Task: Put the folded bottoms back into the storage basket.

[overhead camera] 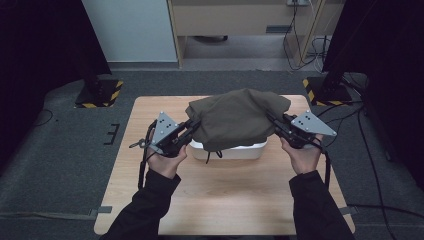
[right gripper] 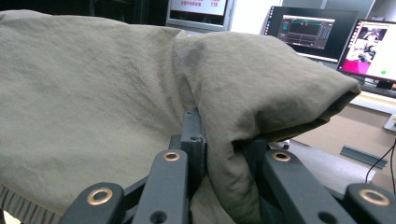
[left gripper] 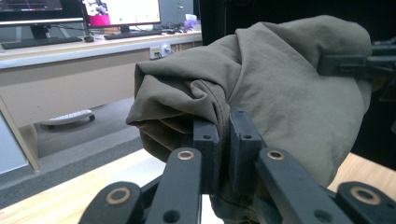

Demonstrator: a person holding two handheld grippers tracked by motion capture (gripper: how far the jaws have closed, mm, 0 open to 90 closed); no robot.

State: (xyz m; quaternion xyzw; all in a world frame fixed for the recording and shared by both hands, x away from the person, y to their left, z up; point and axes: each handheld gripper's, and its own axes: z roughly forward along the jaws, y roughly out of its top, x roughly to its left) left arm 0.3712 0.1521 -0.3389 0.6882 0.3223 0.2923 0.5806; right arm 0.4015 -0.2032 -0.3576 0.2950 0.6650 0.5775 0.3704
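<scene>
1. The olive garment hangs folded between the two grippers, directly above the white bin at the middle of the wooden table.
2. Its long axis runs left to right across the table; the folded ends point toward the grippers, and the loose lower edge drapes toward the bin.
3. The left gripper has its jaws clenched on a fold at the left end.
4. The right gripper has its jaws clamped on a fold at the right end.
5. Keep both grippers level and evenly spaced, so the cloth stays taut and centred over the bin.
</scene>
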